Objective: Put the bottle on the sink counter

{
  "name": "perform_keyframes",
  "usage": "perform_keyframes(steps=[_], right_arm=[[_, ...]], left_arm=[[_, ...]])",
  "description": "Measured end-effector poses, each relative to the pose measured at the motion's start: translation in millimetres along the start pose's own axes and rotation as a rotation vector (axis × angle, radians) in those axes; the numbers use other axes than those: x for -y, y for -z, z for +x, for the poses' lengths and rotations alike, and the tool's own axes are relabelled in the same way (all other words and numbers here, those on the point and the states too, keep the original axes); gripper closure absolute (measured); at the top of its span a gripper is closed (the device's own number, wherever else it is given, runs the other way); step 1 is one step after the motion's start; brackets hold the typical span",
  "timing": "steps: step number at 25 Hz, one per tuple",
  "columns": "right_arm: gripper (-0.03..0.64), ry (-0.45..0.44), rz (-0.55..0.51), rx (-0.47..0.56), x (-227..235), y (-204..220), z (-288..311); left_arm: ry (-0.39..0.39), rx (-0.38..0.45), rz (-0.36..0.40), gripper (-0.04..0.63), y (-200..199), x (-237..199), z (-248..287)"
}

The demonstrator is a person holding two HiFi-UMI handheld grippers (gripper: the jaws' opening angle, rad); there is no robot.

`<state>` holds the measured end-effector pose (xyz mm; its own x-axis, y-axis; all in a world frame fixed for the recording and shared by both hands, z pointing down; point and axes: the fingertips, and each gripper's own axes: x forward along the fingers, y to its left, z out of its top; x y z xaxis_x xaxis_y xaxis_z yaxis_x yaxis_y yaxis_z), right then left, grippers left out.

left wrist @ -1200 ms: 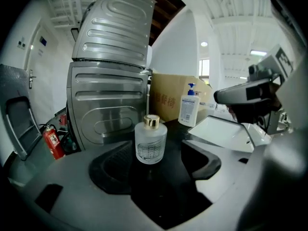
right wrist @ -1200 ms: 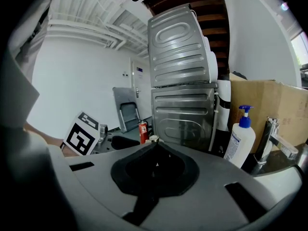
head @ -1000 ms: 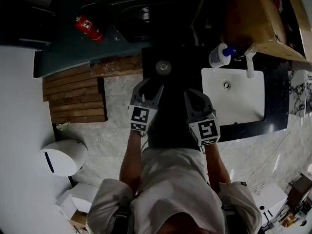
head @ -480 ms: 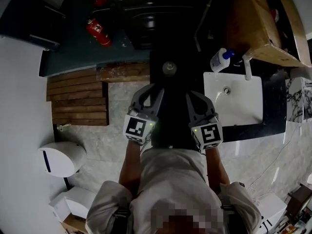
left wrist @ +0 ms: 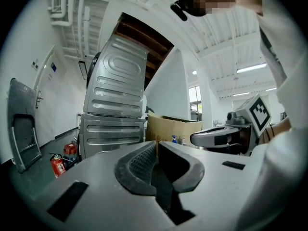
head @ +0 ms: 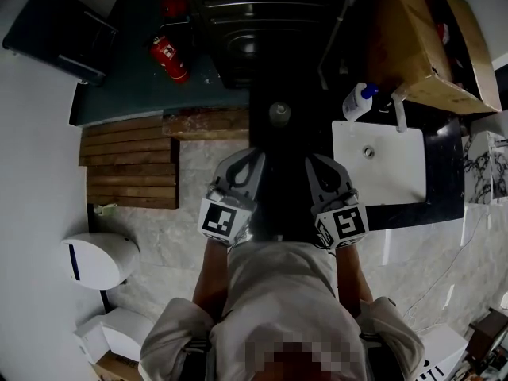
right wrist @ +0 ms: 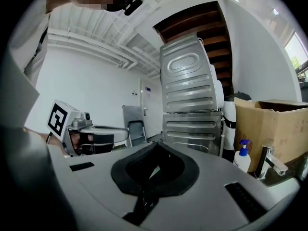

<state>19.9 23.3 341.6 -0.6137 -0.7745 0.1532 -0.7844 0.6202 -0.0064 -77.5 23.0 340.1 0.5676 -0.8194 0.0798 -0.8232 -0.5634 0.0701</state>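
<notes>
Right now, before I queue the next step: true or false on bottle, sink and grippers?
1. The bottle stands on the dark counter beside the sink. True.
2. The left gripper holds the bottle. False: its jaws have just been closing and are shut with nothing between them.
3. The bottle's pump top is red. False: it is blue.
4. The right gripper is shut and empty. True.
5. The fire extinguisher lies in the sink. False: it is on the floor, off to the left of the sink.
</notes>
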Motion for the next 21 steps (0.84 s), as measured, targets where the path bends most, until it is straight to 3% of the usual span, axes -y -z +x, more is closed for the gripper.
perform_keyframes(steps=[21], right_arm=[[0.623,-0.015,-0.001,-0.003,-12.0,-1.7,-21.6]], left_arm=[[0.011,0.001,0.024,0.583,1.0,10.9,-10.7]])
